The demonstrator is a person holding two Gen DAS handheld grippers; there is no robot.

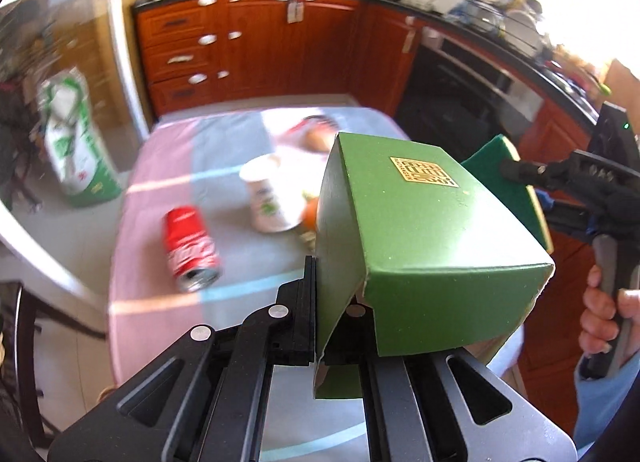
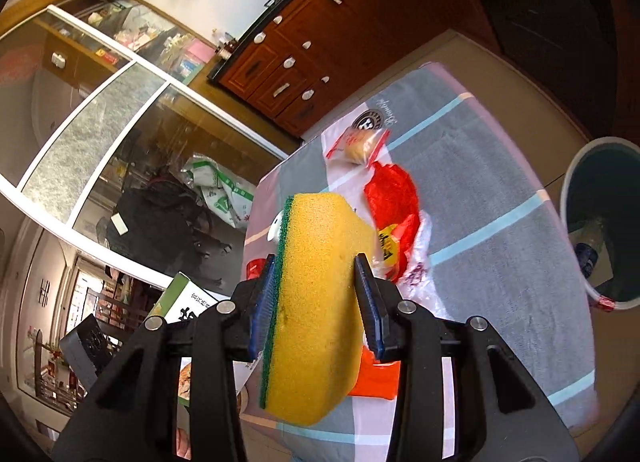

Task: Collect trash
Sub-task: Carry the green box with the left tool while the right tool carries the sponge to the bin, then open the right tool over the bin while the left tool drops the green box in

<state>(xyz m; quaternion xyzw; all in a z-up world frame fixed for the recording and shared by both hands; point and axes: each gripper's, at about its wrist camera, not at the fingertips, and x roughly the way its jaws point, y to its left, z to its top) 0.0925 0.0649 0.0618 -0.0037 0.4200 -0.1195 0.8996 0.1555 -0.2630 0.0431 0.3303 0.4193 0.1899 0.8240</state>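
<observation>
My left gripper (image 1: pixel 320 310) is shut on a flap of a green cardboard box (image 1: pixel 432 246) and holds it above the table. My right gripper (image 2: pixel 320 298) is shut on a yellow sponge with a green scouring side (image 2: pixel 316 302); the sponge also shows in the left wrist view (image 1: pixel 516 182), behind the box. On the striped tablecloth (image 1: pixel 168 190) lie a red soda can (image 1: pixel 190 248) on its side, a white paper cup (image 1: pixel 268 194), a red and clear plastic wrapper (image 2: pixel 396 218) and a wrapped bun (image 2: pixel 358 144).
A grey bin (image 2: pixel 600 222) with trash in it stands on the floor to the right of the table. Red-brown kitchen cabinets (image 1: pixel 256 50) run behind the table. A white and green sack (image 1: pixel 76 142) leans by a glass sliding door (image 2: pixel 108 130).
</observation>
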